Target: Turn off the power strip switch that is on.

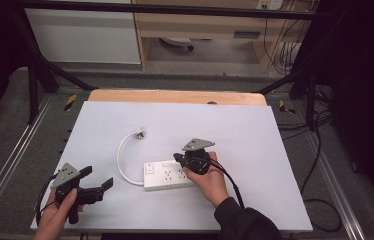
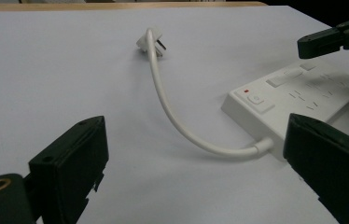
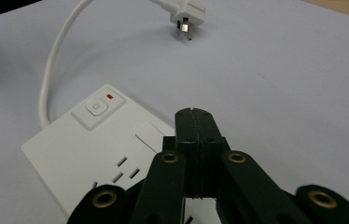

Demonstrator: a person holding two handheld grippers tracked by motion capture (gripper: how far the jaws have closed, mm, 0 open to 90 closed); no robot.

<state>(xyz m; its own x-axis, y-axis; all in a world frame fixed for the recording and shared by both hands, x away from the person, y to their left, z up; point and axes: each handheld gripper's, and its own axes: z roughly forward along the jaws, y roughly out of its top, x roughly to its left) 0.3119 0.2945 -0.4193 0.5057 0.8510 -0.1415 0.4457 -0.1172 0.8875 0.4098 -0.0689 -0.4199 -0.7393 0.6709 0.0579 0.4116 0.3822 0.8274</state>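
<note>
A white power strip [image 1: 167, 175] lies flat near the middle of the white table sheet, with a switch [image 3: 97, 108] and a red lamp at its cord end. Its short white cord [image 1: 122, 160] curves away to a white plug [image 1: 139, 133] lying on the sheet. My right gripper [image 1: 177, 157] hovers just over the strip's far edge, jaws pressed together with nothing between them [image 3: 195, 116]. At the front left my left gripper [image 1: 97, 178] stands open and points toward the strip [image 2: 298, 93], with only the cord [image 2: 172, 112] and table seen between its jaws.
The white sheet [image 1: 235, 130] covers a wooden tabletop [image 1: 175, 96] inside a dark metal frame. Black cables [image 1: 320, 200] trail on the floor at the right. Shelving and a white cabinet [image 1: 85, 35] stand behind the table.
</note>
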